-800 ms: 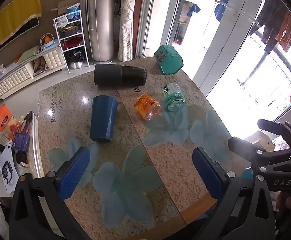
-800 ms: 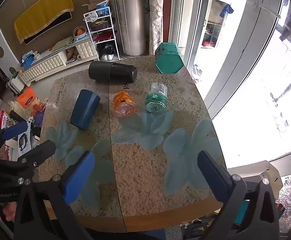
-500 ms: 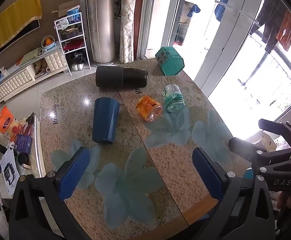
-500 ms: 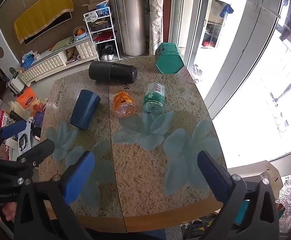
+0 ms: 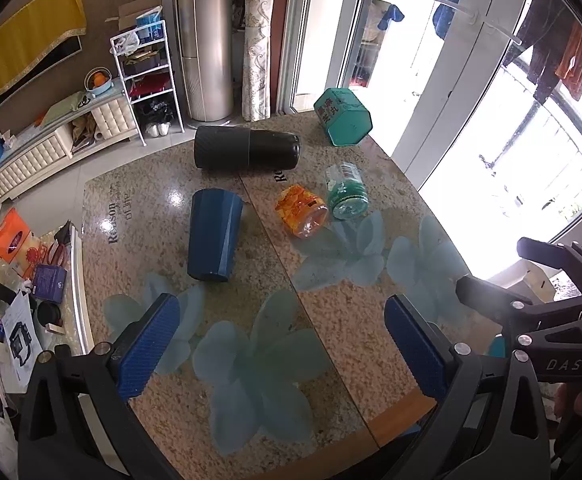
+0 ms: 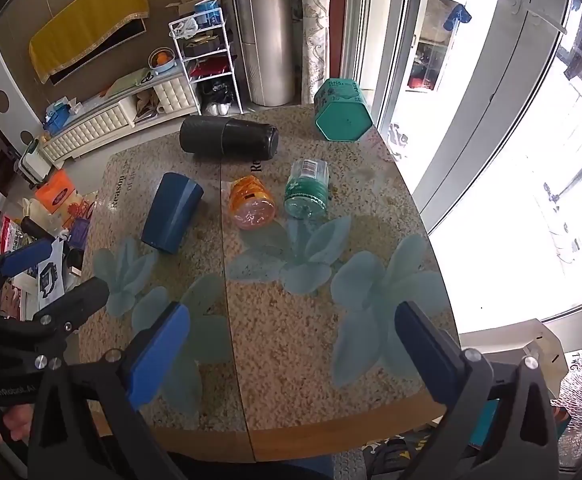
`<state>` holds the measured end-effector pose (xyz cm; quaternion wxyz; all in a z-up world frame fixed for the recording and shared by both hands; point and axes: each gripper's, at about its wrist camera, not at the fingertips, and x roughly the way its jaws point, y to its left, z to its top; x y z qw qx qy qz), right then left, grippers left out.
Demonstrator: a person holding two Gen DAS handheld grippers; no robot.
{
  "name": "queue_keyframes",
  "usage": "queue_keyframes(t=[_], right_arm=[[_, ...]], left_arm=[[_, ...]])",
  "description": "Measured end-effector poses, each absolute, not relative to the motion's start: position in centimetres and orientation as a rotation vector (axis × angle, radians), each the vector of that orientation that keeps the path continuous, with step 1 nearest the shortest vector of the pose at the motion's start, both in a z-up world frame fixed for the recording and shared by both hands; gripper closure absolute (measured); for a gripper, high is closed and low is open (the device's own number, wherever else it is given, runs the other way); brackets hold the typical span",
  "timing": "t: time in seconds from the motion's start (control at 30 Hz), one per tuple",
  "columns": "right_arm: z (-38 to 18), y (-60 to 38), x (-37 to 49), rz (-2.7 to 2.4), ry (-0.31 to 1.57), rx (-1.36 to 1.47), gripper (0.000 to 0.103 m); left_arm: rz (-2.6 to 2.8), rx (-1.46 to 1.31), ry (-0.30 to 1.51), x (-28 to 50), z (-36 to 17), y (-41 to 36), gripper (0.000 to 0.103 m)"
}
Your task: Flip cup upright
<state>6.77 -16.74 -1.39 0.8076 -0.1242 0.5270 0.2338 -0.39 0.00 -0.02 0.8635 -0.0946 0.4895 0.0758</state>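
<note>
Pretty much nothing is done yet as far as the pictures go. The table (image 5: pixel 355 320) holds everything, all of it tipped over: a big black flask (image 5: pixel 247 154) at the far side, a green tin (image 5: pixel 345 117) near the window corner, then the blue cup (image 5: pixel 213 240) lying on its side left of the seam, and an orange jar (image 5: pixel 301 216) just beside a green jar (image 5: pixel 346 196). The left gripper (image 5: pixel 281 344) hangs over the near edge, jaws spread wide, holding nothing; the right gripper (image 6: pixel 291 354) is the same, wide and empty. Reaching, grabbing and standing the cup up are all left, and the left gripper looks closer.
</note>
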Motion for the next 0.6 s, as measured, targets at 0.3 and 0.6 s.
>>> queue_keyframes(t=[0.3,0.6], right_arm=[[-1.51,-16.55,6.65,0.500,1.130,-0.270,0.000],[-1.84,-16.63,6.83,0.500,1.138,-0.273,0.000]], left_arm=[[0.155,-0.200,1.030,-0.32,-0.08,-0.16,0.000],[0.155,-0.203,1.035,-0.31,-0.27,-0.05,0.000]])
